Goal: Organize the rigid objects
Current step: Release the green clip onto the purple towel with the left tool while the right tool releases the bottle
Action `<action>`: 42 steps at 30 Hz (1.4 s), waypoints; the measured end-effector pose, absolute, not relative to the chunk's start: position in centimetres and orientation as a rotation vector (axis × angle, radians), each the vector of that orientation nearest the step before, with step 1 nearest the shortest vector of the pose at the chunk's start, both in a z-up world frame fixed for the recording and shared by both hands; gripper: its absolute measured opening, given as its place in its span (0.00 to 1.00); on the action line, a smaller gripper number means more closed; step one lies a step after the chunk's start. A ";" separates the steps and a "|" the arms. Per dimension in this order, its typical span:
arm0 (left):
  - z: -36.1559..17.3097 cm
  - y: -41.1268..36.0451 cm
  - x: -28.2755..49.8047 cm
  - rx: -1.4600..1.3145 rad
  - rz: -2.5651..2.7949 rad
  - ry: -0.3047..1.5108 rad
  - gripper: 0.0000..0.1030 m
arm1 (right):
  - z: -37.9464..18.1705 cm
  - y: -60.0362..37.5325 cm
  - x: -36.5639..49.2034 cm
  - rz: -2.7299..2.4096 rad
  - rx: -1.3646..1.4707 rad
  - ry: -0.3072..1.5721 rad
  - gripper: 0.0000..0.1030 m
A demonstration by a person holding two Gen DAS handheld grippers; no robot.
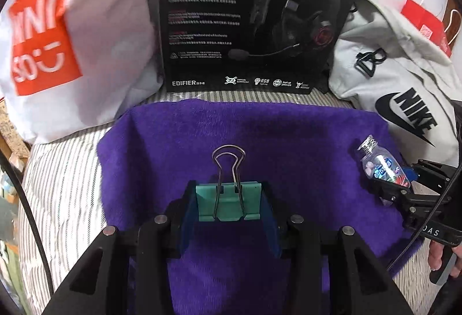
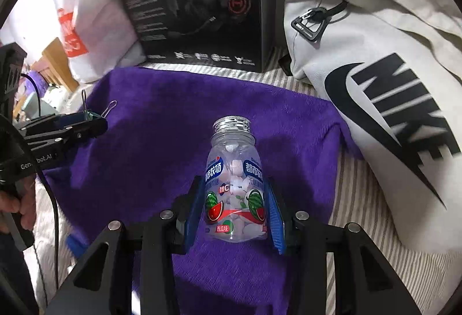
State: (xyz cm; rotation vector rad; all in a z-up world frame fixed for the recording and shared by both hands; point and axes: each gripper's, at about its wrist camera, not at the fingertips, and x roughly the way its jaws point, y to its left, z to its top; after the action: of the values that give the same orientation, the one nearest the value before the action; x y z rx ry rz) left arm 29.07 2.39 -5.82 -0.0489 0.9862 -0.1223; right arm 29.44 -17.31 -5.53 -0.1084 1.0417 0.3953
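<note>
My left gripper is shut on a teal binder clip whose wire handles point away from me, held above a purple towel. My right gripper is shut on a clear candy bottle with a silver threaded neck, a watermelon label and pale candies inside; it too hangs over the purple towel. From the left wrist, the right gripper and its candy bottle show at the right edge. From the right wrist, the left gripper and its binder clip show at the left.
The towel lies on striped bedding. Behind it stand a black headset box, a white shopping bag with an orange logo and a white Nike bag. A red paper bag sits far right. A hand grips the left tool.
</note>
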 end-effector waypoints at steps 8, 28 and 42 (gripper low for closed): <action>-7.2 1.7 30.6 -0.023 -0.125 1.029 0.38 | -7.1 -16.6 31.3 0.392 -0.167 1.078 0.40; -6.9 2.3 29.3 -0.007 -0.117 1.046 0.51 | -6.9 -16.6 30.3 0.429 -0.182 1.079 0.46; -2.8 3.0 22.9 0.004 -0.126 0.983 0.51 | -2.3 -18.5 24.7 0.409 -0.143 1.000 0.46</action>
State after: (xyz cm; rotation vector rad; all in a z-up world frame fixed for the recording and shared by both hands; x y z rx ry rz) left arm 22.91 3.02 -2.84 0.0038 0.9826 -0.1258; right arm 24.72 -18.48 -2.30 -0.1426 0.9996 0.4088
